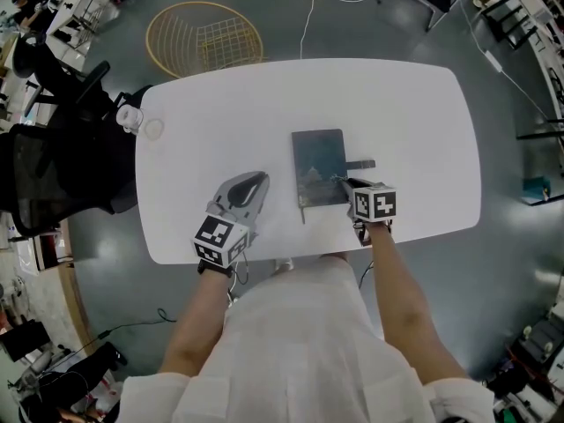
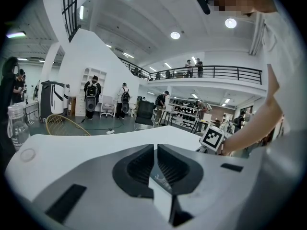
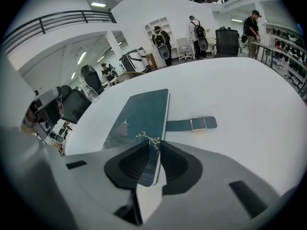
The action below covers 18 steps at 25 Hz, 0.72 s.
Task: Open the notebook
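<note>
A dark teal notebook (image 1: 319, 166) lies closed on the white table (image 1: 405, 104), its clasp strap (image 1: 359, 164) sticking out to the right. My right gripper (image 1: 349, 185) is at the notebook's near right corner. In the right gripper view that corner of the notebook (image 3: 141, 119) runs in between the jaws of the gripper (image 3: 156, 146), which close narrowly on its edge; the strap (image 3: 192, 124) lies flat beyond. My left gripper (image 1: 256, 180) rests on the table to the left of the notebook, apart from it. In its own view, the left gripper (image 2: 156, 147) has its jaws together and nothing is between them.
A clear bottle (image 1: 129, 117) stands at the table's far left corner. A round wicker basket (image 1: 203, 38) sits on the floor behind the table, and a black chair (image 1: 53, 174) is at the left. People stand in the room far behind.
</note>
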{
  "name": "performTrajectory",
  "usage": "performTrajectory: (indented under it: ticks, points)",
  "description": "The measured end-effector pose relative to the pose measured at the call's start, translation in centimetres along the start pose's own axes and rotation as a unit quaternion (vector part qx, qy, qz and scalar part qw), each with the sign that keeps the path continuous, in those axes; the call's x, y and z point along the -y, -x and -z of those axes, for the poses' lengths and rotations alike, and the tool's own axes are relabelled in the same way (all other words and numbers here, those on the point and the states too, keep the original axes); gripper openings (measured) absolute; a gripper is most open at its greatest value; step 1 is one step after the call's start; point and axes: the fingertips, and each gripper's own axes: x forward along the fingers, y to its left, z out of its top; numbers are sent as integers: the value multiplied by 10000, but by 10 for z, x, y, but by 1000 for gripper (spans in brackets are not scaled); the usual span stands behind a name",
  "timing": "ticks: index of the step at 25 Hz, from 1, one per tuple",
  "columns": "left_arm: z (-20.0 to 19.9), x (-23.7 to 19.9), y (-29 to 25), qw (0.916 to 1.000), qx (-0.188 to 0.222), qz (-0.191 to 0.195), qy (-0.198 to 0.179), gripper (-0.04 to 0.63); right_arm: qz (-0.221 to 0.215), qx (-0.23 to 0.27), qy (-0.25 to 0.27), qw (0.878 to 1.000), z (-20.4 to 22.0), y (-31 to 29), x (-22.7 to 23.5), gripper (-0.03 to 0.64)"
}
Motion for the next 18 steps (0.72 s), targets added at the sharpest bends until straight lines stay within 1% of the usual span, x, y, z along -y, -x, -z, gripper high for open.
performTrajectory:
  ticks: [4, 12, 18]
  points:
    - [-1, 2, -1, 10000, 11, 20, -10, 23, 10, 55, 55, 10000, -3, 4, -1, 73]
    - [-6, 4, -2, 9999, 85, 89, -12, 23, -71, 326, -107, 9994, -12, 18, -10, 72]
    - [-7, 7, -2, 9998, 118, 152, -27, 23, -135, 578, -130, 9981, -22, 30, -20, 75]
